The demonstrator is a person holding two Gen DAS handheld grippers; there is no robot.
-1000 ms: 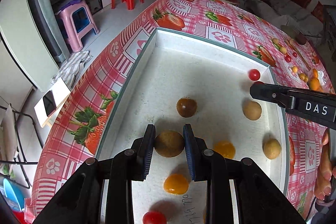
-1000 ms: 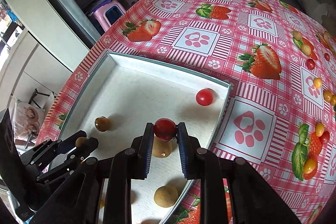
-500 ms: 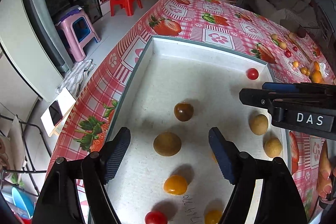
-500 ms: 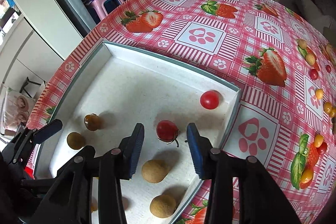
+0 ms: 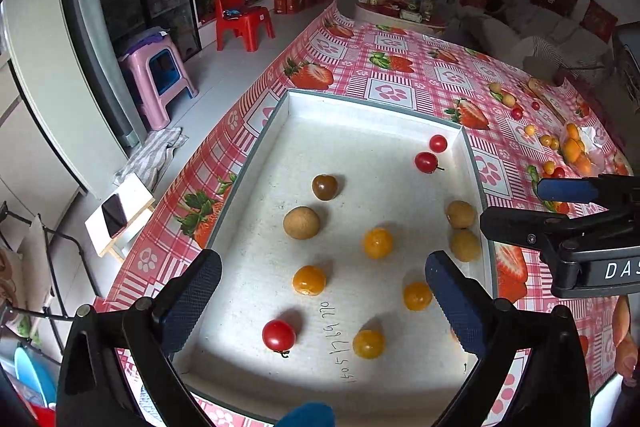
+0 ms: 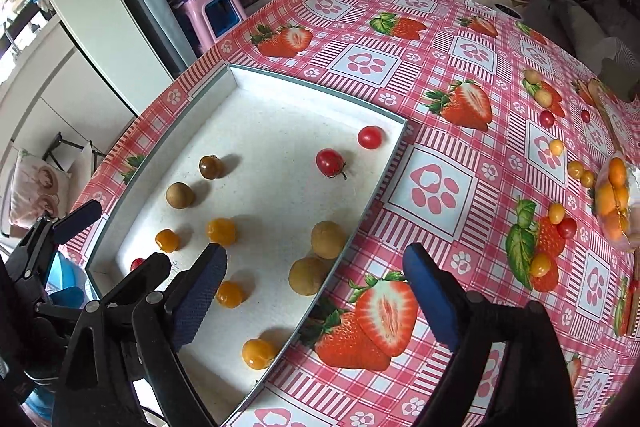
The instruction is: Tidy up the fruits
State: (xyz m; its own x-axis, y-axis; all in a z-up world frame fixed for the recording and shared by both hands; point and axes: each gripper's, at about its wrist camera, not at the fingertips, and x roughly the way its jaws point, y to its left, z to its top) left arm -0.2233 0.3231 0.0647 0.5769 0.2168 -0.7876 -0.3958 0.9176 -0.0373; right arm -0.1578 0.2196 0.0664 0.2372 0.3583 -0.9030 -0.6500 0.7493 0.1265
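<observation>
A living room with a pink stool (image 5: 158, 83) and a red chair (image 5: 242, 19) lies behind a table covered in a red checked strawberry-print cloth (image 6: 436, 75). On it rests a shallow white tray (image 5: 360, 111) holding loose fruit: brown longans such as one at left centre (image 5: 301, 222), orange-yellow cherry tomatoes (image 5: 377, 243) and red cherry tomatoes, one with a stem (image 6: 330, 163) near the far right corner. The left gripper (image 5: 322, 301) hangs above the tray's near part, its jaws having just been opening, now wide apart and empty. The right gripper (image 6: 314, 285), likewise just opened and empty, hangs over the tray's right rim. More fruit (image 6: 558, 213) lies scattered on the cloth at right.
</observation>
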